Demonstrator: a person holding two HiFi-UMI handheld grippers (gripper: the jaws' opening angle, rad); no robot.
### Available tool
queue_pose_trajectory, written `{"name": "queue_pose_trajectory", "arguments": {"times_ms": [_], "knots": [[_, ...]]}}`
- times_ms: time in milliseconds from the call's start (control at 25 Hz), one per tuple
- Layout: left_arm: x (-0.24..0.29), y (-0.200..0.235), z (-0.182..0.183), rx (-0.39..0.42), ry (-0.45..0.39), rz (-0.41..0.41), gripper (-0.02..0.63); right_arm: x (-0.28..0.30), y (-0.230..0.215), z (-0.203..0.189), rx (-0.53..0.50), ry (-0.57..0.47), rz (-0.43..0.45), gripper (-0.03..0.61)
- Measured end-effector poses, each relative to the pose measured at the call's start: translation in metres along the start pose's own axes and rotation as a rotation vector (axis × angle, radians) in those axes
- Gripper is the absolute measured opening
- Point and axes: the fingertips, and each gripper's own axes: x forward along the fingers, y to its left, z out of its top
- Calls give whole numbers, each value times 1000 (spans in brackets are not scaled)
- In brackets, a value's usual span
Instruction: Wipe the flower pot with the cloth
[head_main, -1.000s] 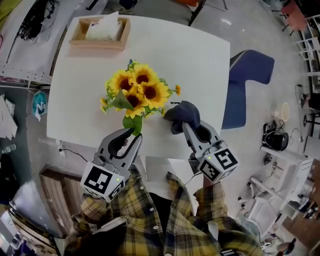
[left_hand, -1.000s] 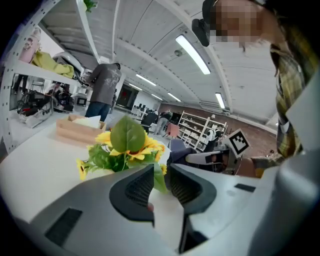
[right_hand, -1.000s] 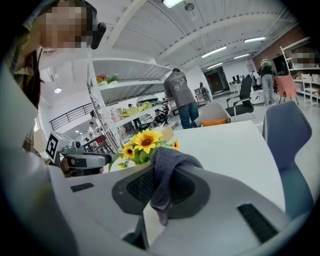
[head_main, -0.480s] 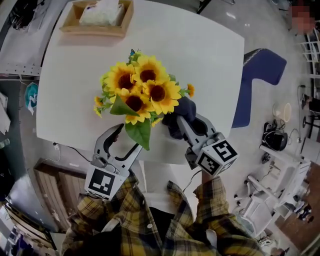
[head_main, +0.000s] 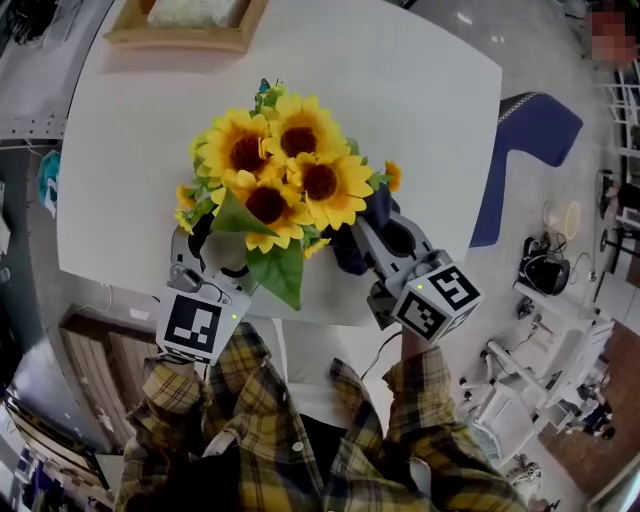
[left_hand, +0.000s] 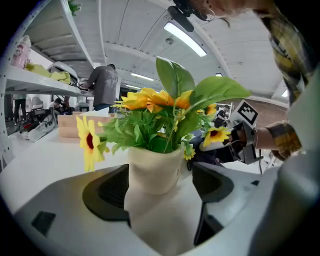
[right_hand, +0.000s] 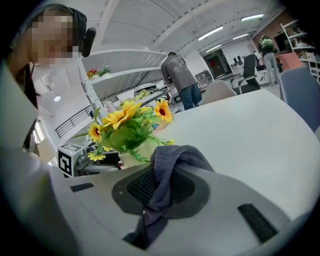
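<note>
A cream flower pot (left_hand: 155, 170) of artificial sunflowers (head_main: 275, 175) stands near the front edge of the white table (head_main: 420, 90). From the head view the blooms and leaves hide nearly all of the pot. My left gripper (left_hand: 160, 172) has just been opening its jaws. They now stand wide on either side of the pot, with a gap showing at the right pad. My right gripper (head_main: 385, 240) is shut on a dark blue-grey cloth (right_hand: 172, 165). It holds the cloth (head_main: 365, 225) just right of the bouquet, close to the pot (right_hand: 137, 152).
A wooden tray (head_main: 190, 20) with white tissue sits at the table's far edge. A blue chair (head_main: 525, 140) stands off the table's right side. People and shelves are in the background of both gripper views.
The left jaws went from nearly shut to wide open and moved in around the pot. The right gripper, cloth still in it, came closer to the bouquet's right side.
</note>
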Motion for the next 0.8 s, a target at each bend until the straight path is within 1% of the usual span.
{"name": "queue_pose_trajectory", "arguments": {"times_ms": [80,120,160,240,280,400,520,600,720,800], "knots": [[4,2,0,23,12,-14,390,2,0,-1,16,13,7,34],[6,3,0,19,14,-15,408,3,1,-2,27,19,15,34],[8,4,0,9,14,-15,413,4,2,-3,39,27,27,34],[12,7,1,-5,9,-16,413,7,6,-8,65,58,53,34],[14,8,2,1,10,-21,413,8,10,-11,78,77,68,34],[19,9,1,72,46,-55,412,15,18,-17,103,110,109,35],[22,14,2,114,71,-72,411,23,23,-20,129,135,141,34],[23,17,3,129,70,-75,411,28,27,-21,145,148,163,35],[23,18,7,118,47,-85,410,34,32,-22,166,153,188,35],[23,19,7,132,50,-101,409,36,34,-22,188,152,197,34]]}}
